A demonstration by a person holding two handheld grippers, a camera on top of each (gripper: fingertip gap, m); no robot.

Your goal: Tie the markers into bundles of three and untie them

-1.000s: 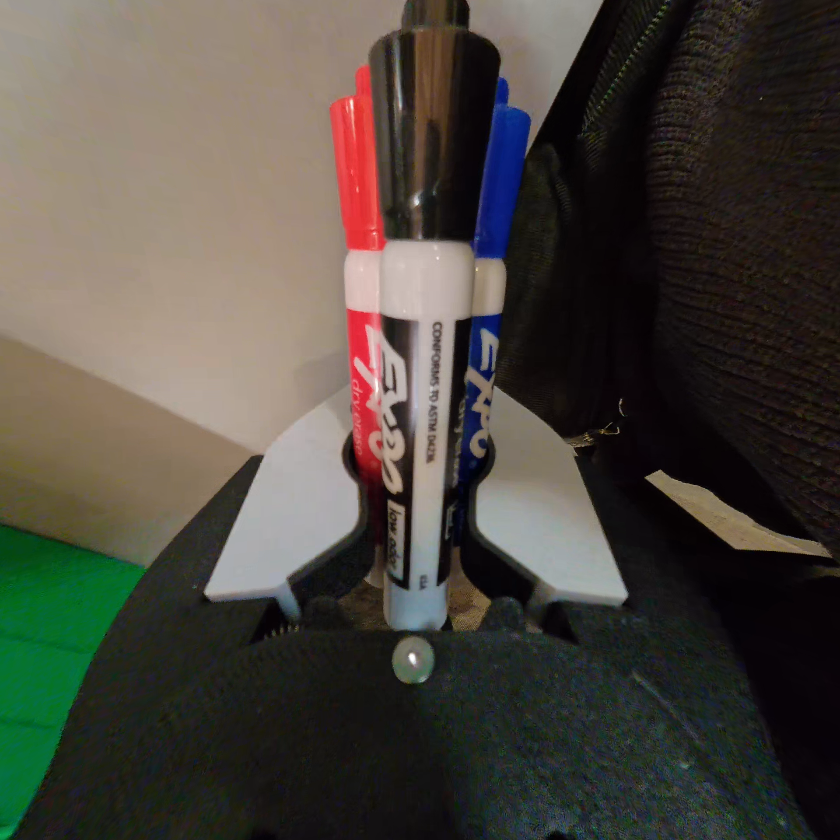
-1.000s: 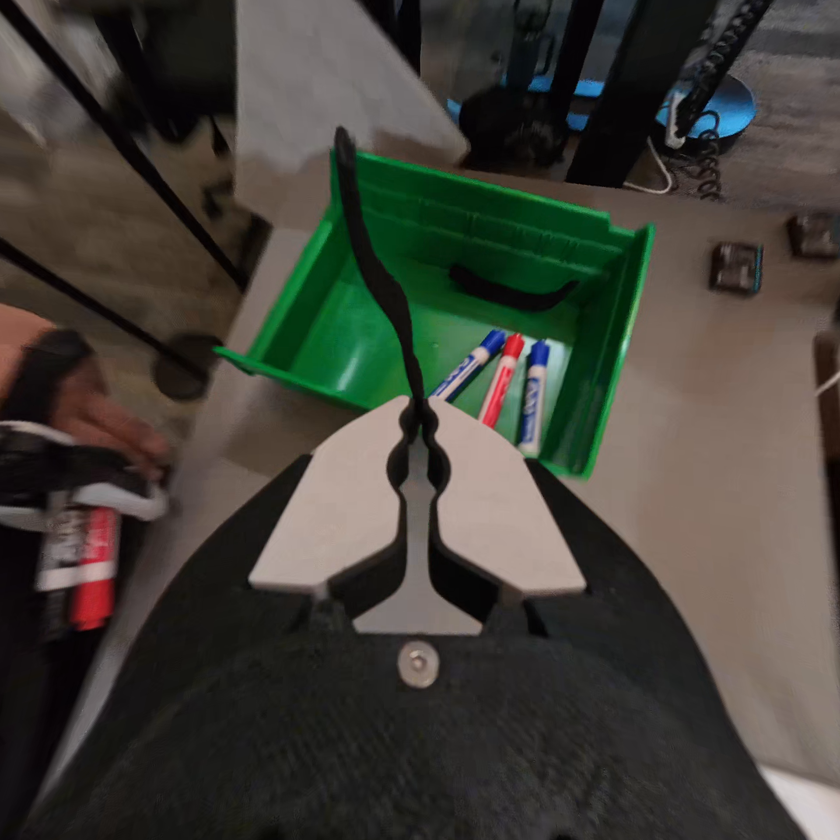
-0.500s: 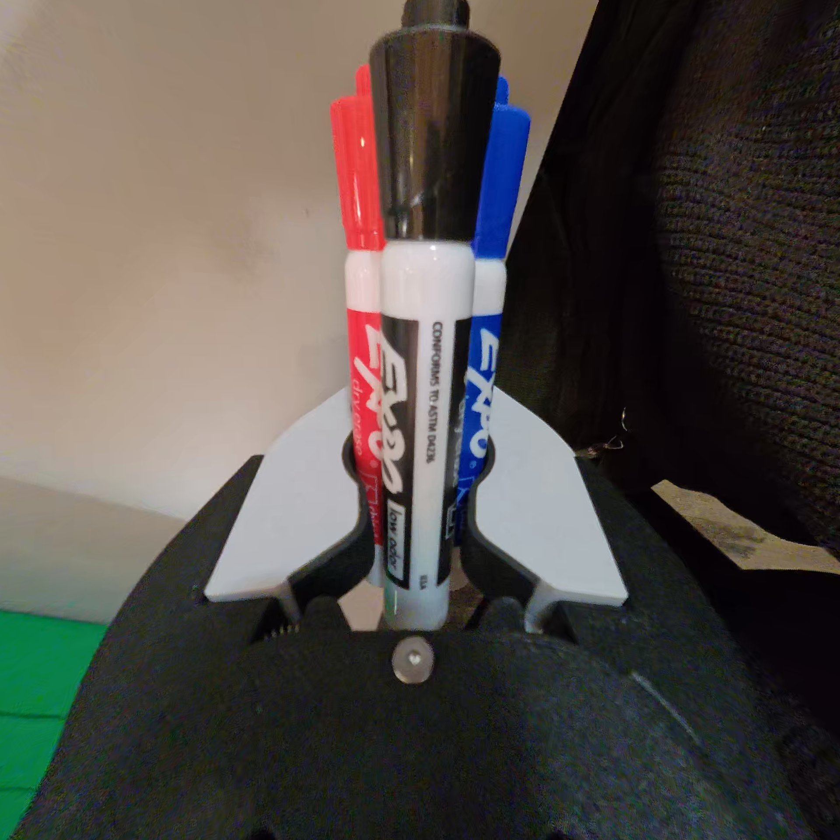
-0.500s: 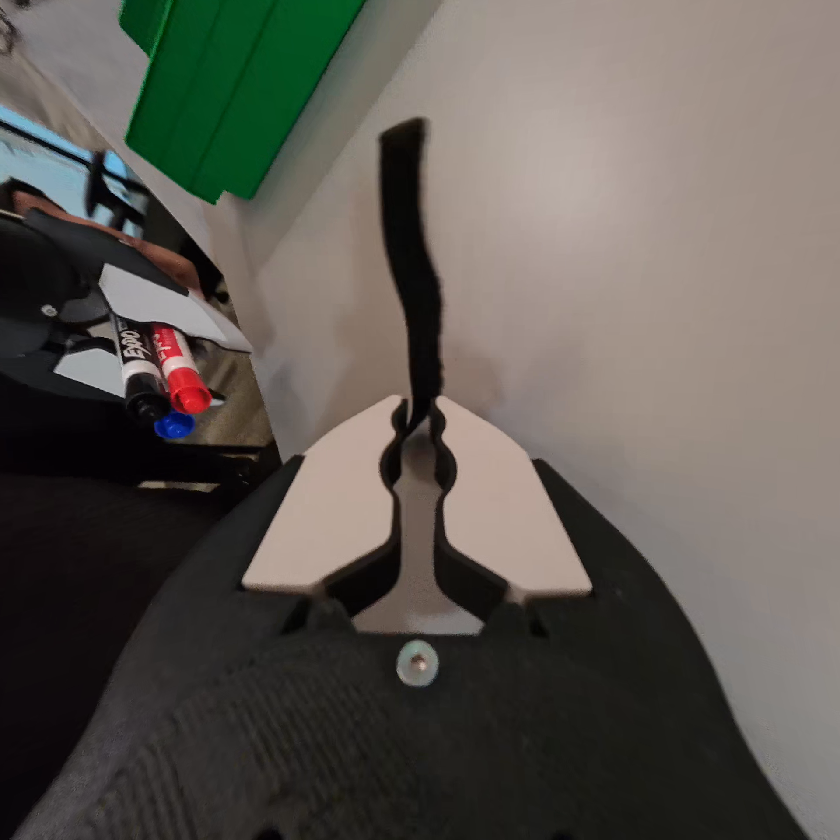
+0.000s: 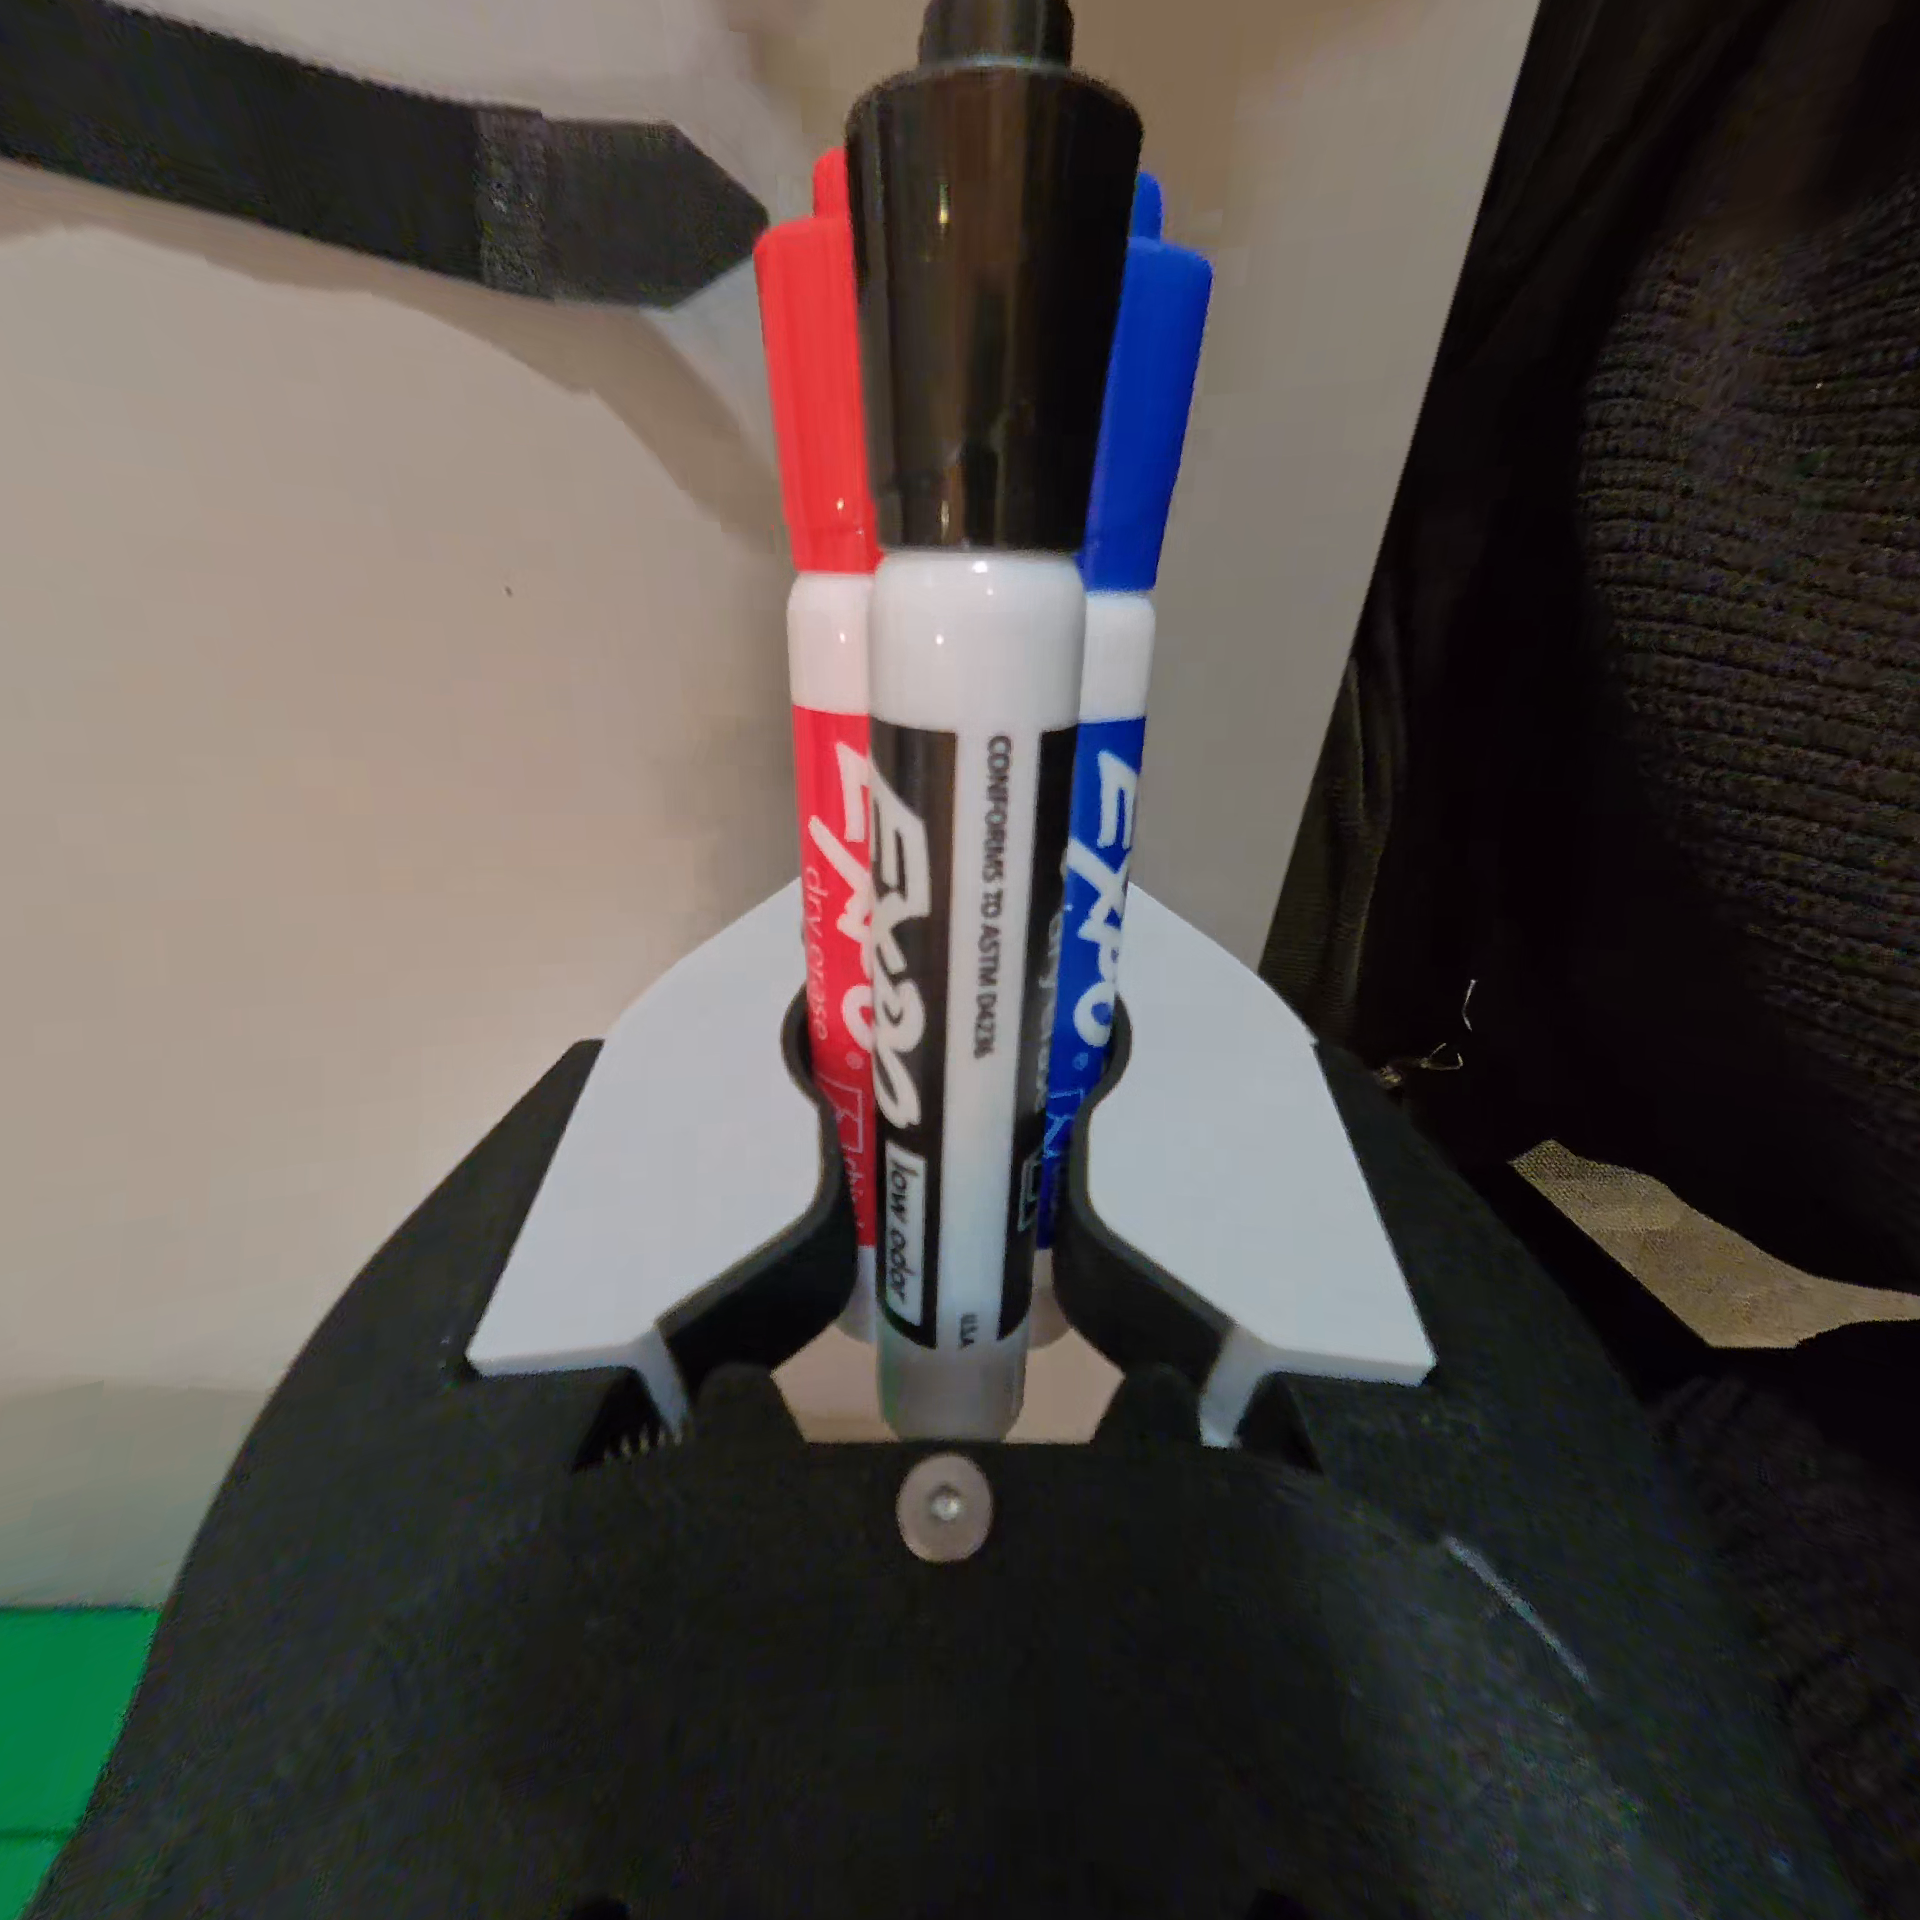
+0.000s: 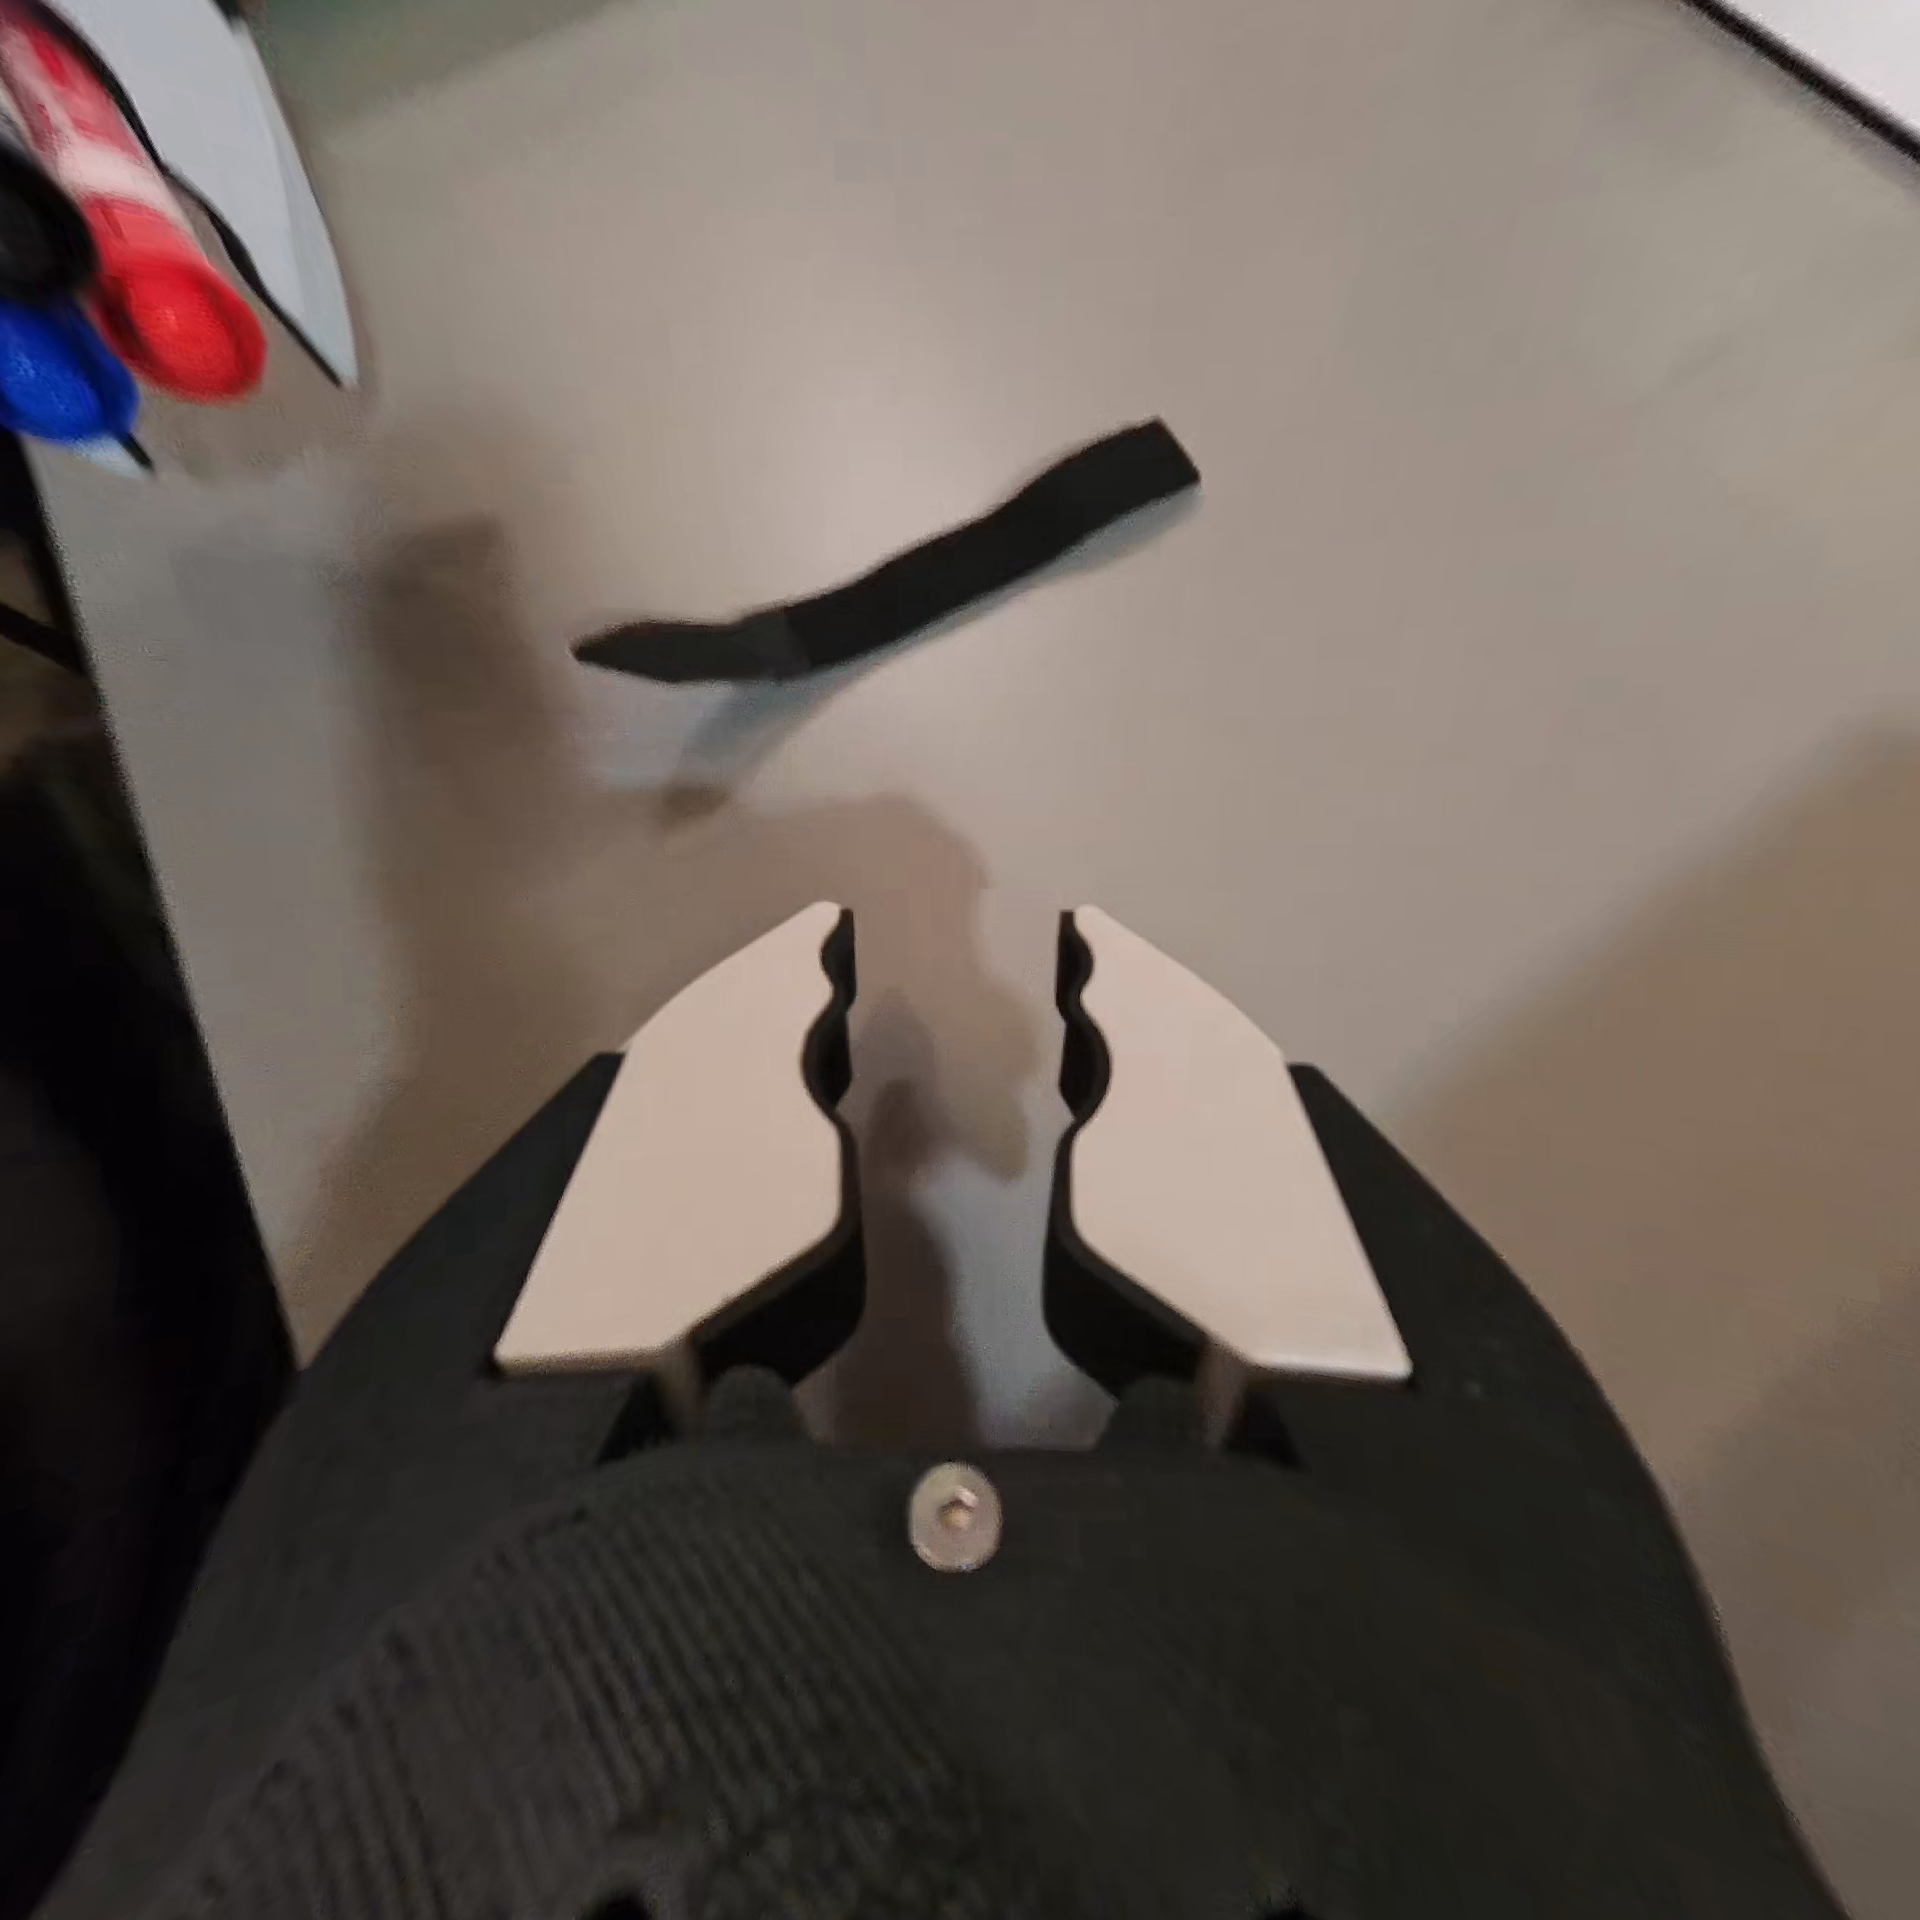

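Left gripper (image 5: 951, 1039) clamped on the three markers (image 5: 961, 727), right gripper (image 6: 954, 935) wide open — I'd grab the strap (image 6: 883, 582) by one end, then wrap snug.

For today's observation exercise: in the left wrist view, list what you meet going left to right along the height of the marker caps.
black strap → red marker → black marker → blue marker → dark knitted garment

beige tabletop (image 6: 1351, 520), green bin corner (image 5: 62, 1714), black knit garment (image 5: 1714, 623) at right
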